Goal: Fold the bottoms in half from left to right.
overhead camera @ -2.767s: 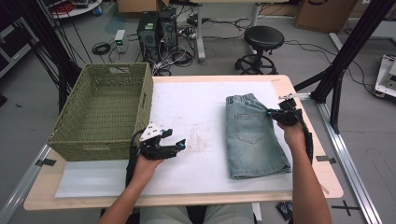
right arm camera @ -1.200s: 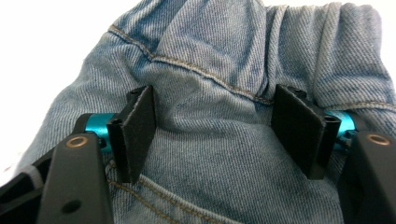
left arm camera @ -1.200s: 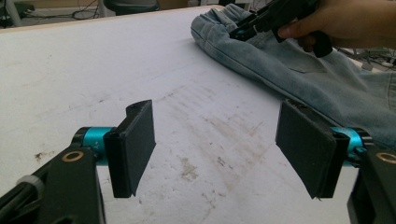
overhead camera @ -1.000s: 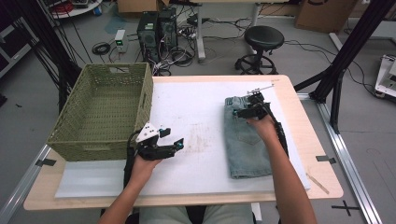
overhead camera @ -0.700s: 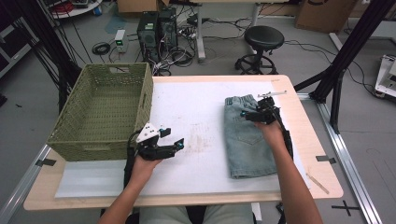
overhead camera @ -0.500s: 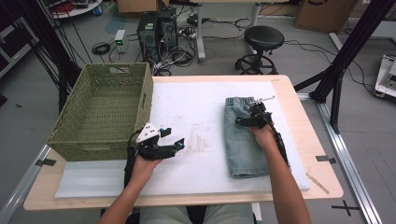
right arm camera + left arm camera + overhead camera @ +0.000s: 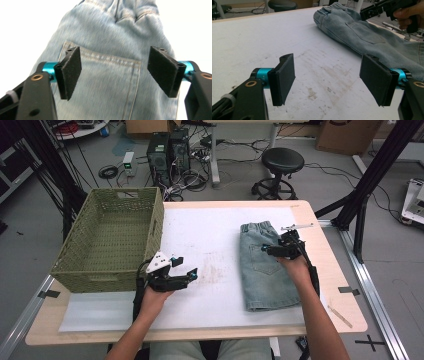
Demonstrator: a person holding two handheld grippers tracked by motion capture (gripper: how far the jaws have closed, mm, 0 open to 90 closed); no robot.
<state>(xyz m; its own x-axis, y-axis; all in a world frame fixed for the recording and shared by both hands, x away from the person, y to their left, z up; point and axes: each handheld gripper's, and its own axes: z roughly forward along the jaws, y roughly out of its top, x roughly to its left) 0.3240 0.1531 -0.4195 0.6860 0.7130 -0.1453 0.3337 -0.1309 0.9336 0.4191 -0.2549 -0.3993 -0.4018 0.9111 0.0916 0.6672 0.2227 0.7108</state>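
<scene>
Our left gripper [image 7: 189, 276] rests low and level, jaws wide apart. Our right gripper [image 7: 266, 249] points left, its jaws just closing slightly, wide apart with nothing gripped.

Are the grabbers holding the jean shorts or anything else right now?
No, nothing is held. The right gripper is open above the shorts, near the back pocket. The left gripper is open over the table.
</scene>
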